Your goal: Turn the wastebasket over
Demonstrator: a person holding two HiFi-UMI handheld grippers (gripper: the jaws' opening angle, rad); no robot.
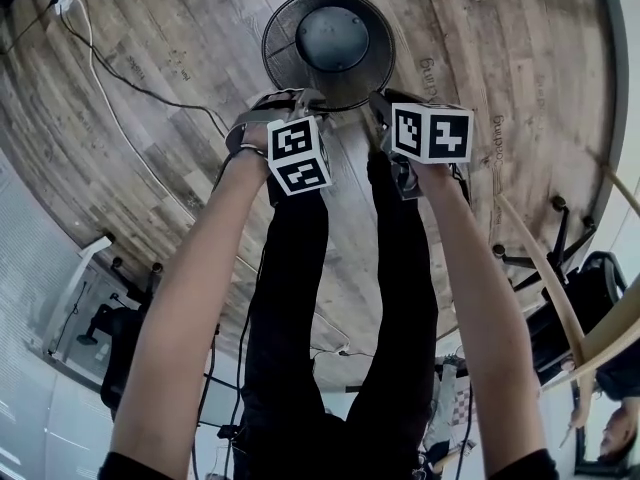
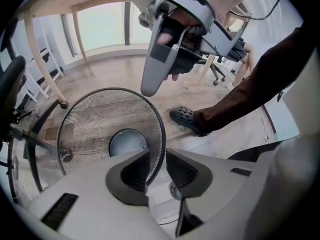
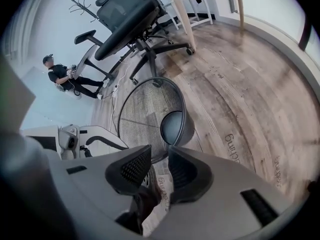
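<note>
A black wire-mesh wastebasket [image 1: 285, 38] stands upright on the wooden floor, mouth up, its grey bottom showing inside. Both grippers point steeply down at its near rim. The left gripper [image 1: 297, 98] is at the rim's near left. In the left gripper view the wastebasket [image 2: 95, 129] has its rim running into the gap of the left gripper [image 2: 156, 158], whose pads stand apart from it. The right gripper [image 1: 385, 106] is at the near right. In the right gripper view the right gripper [image 3: 160, 159] is open, with the rim of the wastebasket [image 3: 145, 114] just beyond its tips.
An office chair [image 3: 125, 14] and wooden table legs [image 3: 177, 9] stand beyond the basket. A chair base [image 1: 545, 253] is at the right. A white cable [image 1: 120, 78] runs to a power strip at the far left. The person's shoe [image 2: 185, 116] is beside the basket.
</note>
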